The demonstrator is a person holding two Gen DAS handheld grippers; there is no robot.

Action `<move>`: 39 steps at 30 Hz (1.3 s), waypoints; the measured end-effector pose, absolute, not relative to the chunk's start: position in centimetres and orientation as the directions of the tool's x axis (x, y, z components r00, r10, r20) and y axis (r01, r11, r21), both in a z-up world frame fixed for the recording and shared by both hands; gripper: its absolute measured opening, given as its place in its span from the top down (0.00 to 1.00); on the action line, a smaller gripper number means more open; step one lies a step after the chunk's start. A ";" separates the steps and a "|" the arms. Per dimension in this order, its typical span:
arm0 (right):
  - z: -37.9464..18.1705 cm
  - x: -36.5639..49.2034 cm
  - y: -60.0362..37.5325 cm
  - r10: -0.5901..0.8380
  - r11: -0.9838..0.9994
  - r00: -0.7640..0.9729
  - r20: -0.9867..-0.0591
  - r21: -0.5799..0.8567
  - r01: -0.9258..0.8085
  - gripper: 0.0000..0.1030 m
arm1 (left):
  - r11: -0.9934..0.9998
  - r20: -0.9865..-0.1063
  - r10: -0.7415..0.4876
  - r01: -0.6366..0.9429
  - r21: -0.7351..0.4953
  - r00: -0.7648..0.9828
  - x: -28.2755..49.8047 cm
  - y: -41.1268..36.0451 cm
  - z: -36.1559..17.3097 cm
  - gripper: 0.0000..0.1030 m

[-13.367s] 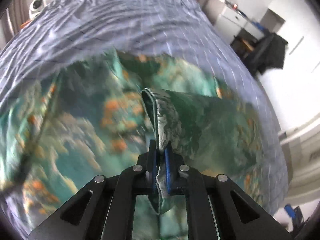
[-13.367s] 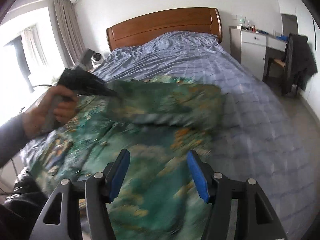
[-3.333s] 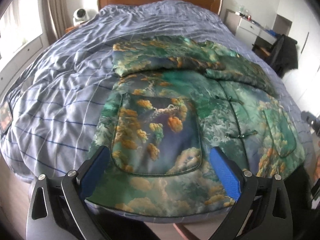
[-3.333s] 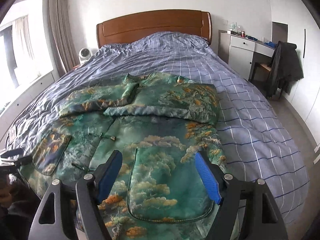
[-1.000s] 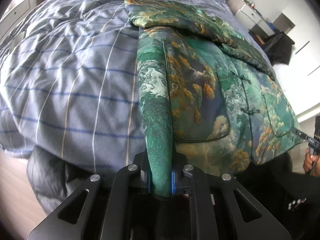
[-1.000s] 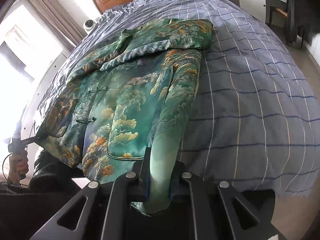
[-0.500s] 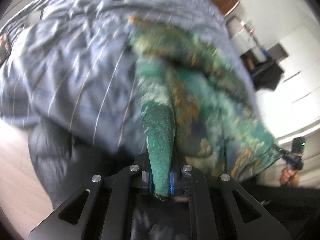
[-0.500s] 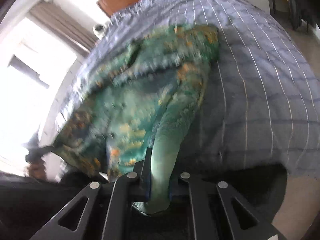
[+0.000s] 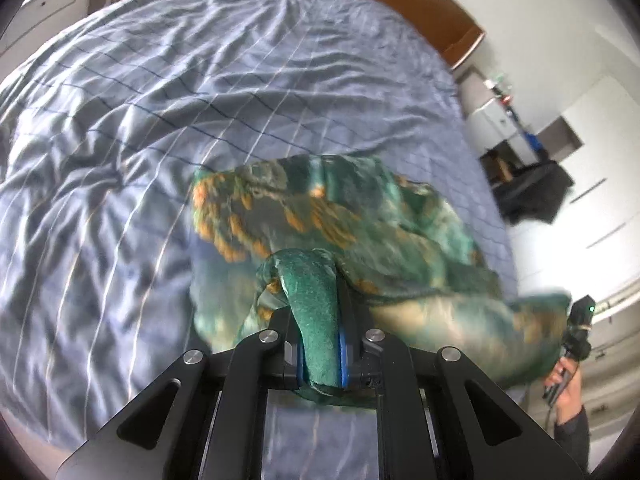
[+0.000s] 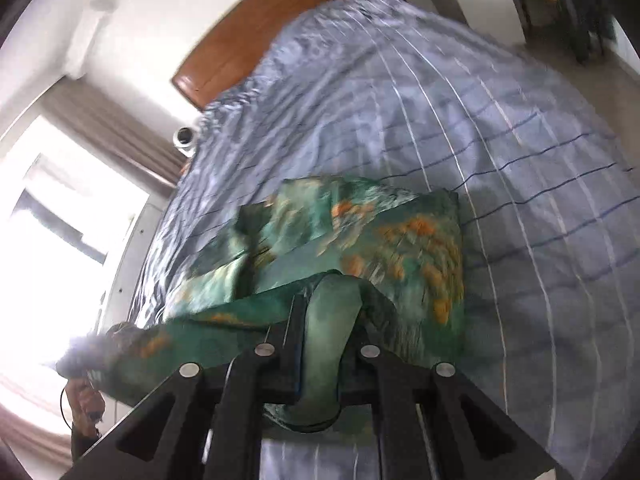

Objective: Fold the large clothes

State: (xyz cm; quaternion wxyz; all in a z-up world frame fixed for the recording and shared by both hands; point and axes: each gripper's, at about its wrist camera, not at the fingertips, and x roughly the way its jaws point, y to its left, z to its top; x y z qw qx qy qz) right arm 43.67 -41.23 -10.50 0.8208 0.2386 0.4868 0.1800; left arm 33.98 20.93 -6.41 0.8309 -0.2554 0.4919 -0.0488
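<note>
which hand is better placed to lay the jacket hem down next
Neither: left gripper and right gripper each clamp a hem corner of the green jacket, so both should lower together.

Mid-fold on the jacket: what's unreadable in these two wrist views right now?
- Jacket print, buttons: motion-blurred, both views.
- Hem inside left claw and right claw: covered by the pads.
- Fold alignment on the bedspread: hidden under lifted cloth.
- Window side, right wrist view: washed out by glare.

Green jacket [image 9: 320, 216] with orange cloud print, hem lifted and doubled over its upper half on the bed [image 9: 160, 100]
</note>
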 end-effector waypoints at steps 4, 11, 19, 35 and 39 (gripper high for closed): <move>-14.3 46.6 -41.3 0.520 0.807 0.457 -0.722 0.590 0.014 0.89 | 0.905 -0.840 -0.260 -0.183 -0.384 0.476 36.6 19.7 -9.4 0.89; -17.7 48.3 -41.5 0.533 0.760 0.464 -0.707 0.641 0.103 0.88 | 0.921 -0.858 -0.218 -0.193 -0.339 0.466 37.7 18.8 -11.2 0.75; -18.6 49.4 -43.5 0.662 0.556 0.448 -0.600 0.795 0.243 0.47 | 0.829 -0.761 -0.322 -0.221 -0.514 0.563 37.2 22.1 -7.9 0.14; -14.6 48.6 -39.7 0.410 0.899 0.416 -0.812 0.436 -0.036 0.25 | 0.973 -0.879 -0.184 -0.048 -0.227 0.439 40.0 17.1 -12.1 0.13; -15.5 49.7 -36.6 0.330 0.941 0.419 -0.846 0.327 -0.081 0.24 | 0.978 -0.918 -0.119 -0.115 -0.174 0.378 41.8 16.8 -14.4 0.85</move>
